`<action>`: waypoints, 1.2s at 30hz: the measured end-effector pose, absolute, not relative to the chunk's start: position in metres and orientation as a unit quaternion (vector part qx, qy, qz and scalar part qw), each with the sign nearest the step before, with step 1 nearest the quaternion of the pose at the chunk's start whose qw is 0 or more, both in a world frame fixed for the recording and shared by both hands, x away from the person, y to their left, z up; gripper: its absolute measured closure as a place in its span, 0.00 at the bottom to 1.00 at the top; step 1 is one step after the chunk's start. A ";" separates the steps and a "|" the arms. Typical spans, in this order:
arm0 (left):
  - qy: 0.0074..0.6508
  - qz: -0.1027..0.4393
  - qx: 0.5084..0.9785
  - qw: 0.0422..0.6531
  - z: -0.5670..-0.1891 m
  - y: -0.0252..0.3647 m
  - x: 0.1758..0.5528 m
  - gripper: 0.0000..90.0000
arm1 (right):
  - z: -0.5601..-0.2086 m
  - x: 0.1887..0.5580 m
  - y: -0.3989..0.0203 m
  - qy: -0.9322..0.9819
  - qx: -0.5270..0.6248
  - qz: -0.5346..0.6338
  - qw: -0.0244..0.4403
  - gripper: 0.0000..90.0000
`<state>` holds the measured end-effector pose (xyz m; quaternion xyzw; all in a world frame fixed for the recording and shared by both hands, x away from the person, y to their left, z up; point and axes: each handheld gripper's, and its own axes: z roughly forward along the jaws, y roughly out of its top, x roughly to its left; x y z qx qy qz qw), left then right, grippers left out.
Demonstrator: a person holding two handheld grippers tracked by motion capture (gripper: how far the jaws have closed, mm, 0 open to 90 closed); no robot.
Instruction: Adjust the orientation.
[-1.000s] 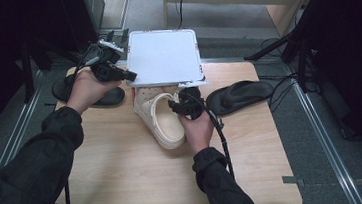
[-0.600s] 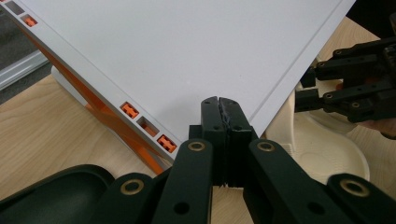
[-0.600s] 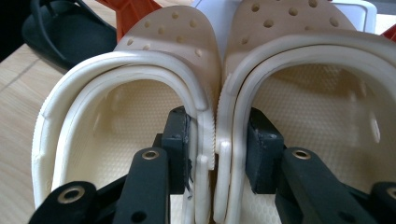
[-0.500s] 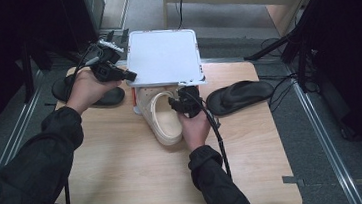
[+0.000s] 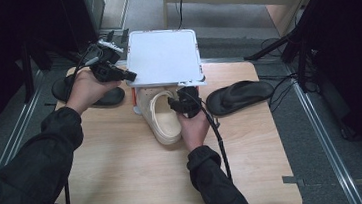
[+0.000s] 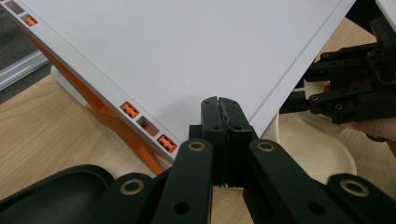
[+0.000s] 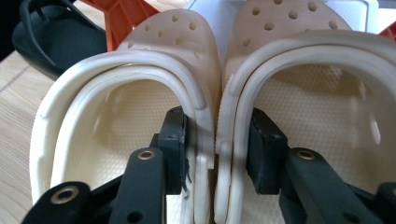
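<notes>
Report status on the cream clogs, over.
Left tongs shut at white panel corner. Right tongs just opening, cream clogs inner walls between them. Black sandals either side, clear of clogs.

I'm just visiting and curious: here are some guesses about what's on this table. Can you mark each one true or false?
1. The left gripper is pinched on the white panel's edge. True.
2. The right gripper holds a black sandal. False: its jaws reach inside the two cream clogs, around their touching inner walls.
3. The clogs sit partly under the white panel. True.
4. Both black sandals lie together at the right. False: one black sandal lies right, the other sandal left.
</notes>
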<state>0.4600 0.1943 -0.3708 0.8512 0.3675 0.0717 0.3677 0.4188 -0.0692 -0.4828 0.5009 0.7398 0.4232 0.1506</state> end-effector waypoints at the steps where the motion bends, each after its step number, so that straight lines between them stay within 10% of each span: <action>1: 0.367 0.071 0.851 0.368 -0.371 0.194 0.460 1.00 | -0.483 0.418 -0.068 0.740 0.500 0.423 0.151 0.69; 19: 0.369 0.073 0.852 0.365 -0.370 0.193 0.460 1.00 | -0.461 0.397 -0.083 0.744 0.478 0.448 0.133 0.62; 29: 0.374 0.070 0.850 0.364 -0.370 0.193 0.460 1.00 | -0.451 0.370 -0.103 0.765 0.448 0.451 0.104 0.96; 36: 0.376 0.070 0.850 0.362 -0.370 0.192 0.460 1.00 | -0.453 0.347 -0.102 0.778 0.426 0.455 0.083 1.00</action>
